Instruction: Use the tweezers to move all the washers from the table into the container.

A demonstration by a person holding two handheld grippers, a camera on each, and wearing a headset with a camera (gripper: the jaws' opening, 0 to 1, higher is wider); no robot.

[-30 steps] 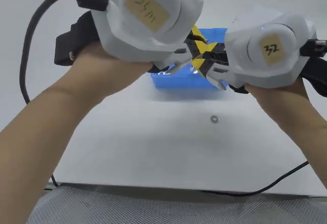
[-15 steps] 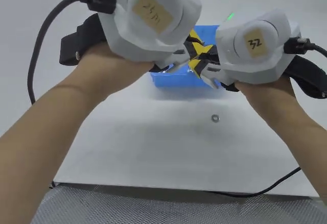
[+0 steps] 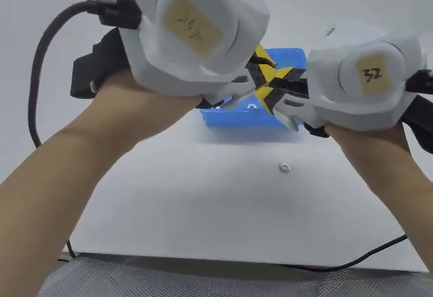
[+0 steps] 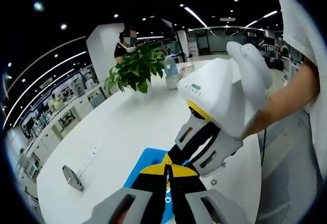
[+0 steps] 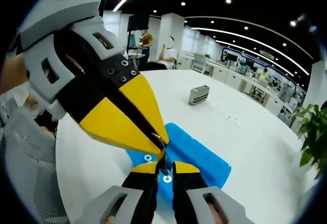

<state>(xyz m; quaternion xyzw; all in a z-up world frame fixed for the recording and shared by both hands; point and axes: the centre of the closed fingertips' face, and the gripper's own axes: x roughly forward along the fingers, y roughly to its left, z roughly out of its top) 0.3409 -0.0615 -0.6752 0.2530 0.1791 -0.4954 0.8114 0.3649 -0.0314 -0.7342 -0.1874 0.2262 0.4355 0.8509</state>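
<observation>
My left gripper (image 3: pixel 260 74) and right gripper (image 3: pixel 274 93) meet tip to tip above the blue container (image 3: pixel 233 116). In the right gripper view, the left gripper's shut yellow jaws (image 5: pixel 159 143) come down from the upper left. A thin metal piece, seemingly the tweezers (image 5: pixel 162 158), runs from their tip into the narrow gap of the right gripper (image 5: pixel 164 169). Two washers (image 5: pixel 147 158) (image 5: pixel 167 178) lie inside the container (image 5: pixel 204 163). One washer (image 3: pixel 285 168) lies on the white table in front of the container. It also appears in the left gripper view as the washer (image 4: pixel 213 182).
The white table (image 3: pixel 203 202) ends at a near edge, with a black cable (image 3: pixel 352 260) hanging over it. A small grey box (image 5: pixel 198 94) stands on the table beyond the container. A potted plant (image 4: pixel 135 68) and people are far behind.
Both grippers stay tip to tip over the container. The right gripper has drifted slightly right and down, and the head camera has shifted a little.
</observation>
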